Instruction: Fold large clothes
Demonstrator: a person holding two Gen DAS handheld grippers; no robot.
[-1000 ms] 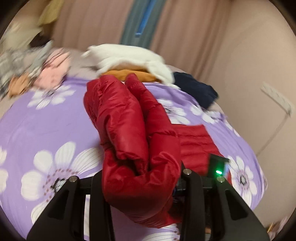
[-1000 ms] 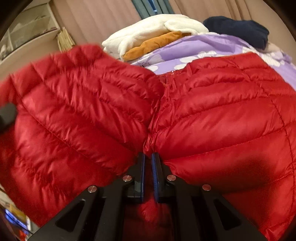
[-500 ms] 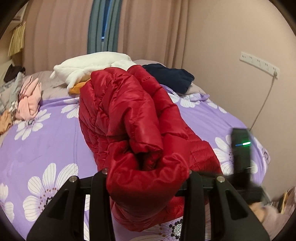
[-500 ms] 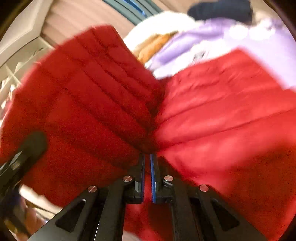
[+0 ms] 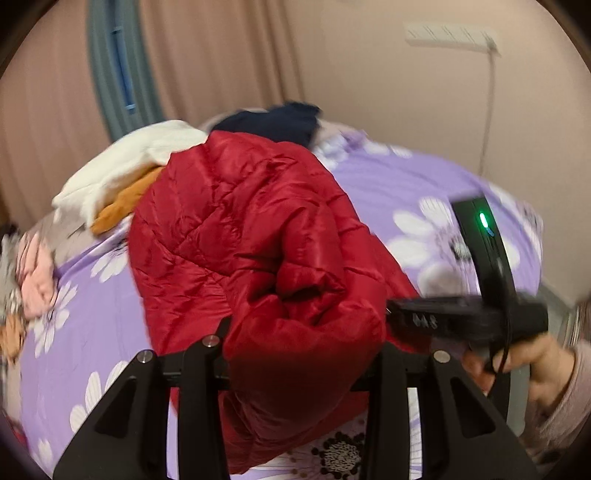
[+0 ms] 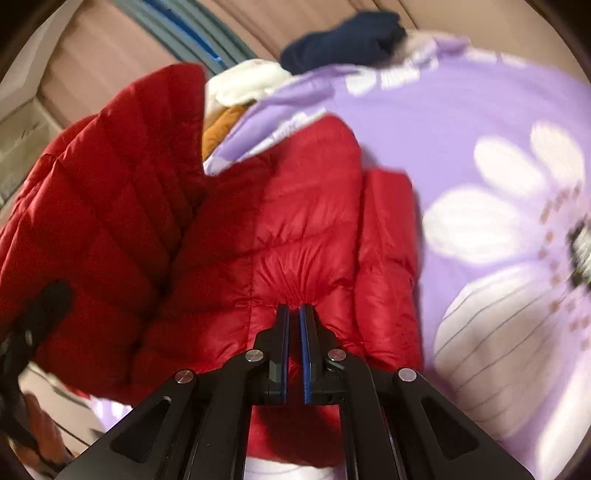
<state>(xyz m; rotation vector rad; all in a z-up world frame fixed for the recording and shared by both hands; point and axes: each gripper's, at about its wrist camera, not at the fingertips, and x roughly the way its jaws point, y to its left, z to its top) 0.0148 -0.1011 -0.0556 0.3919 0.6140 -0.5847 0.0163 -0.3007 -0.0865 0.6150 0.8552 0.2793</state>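
A red quilted down jacket (image 5: 240,229) hangs bunched over the purple flowered bedspread (image 5: 406,184). My left gripper (image 5: 301,339) is shut on a thick roll of it that fills the gap between the fingers. In the right wrist view my right gripper (image 6: 294,310) is shut on a pinched fold of the red jacket (image 6: 110,203), its blue pads almost touching. The right gripper's black body with a green light (image 5: 461,317) sits close at the right of the left one, held by a person's hand (image 5: 524,365). A black part of the left gripper (image 6: 48,306) shows at that view's left edge.
At the head of the bed lie a white garment (image 5: 129,162), an orange one (image 5: 122,206) and a navy one (image 5: 273,122). Pink clothes (image 5: 35,273) lie at the left edge. Curtains stand behind; a power strip (image 5: 447,31) with a cable is on the right wall.
Both grippers have swung across the bed with the jacket, both rolling. The right gripper's body has come in close beside the left. The jacket now bunches narrower, baring more bedspread on the right.
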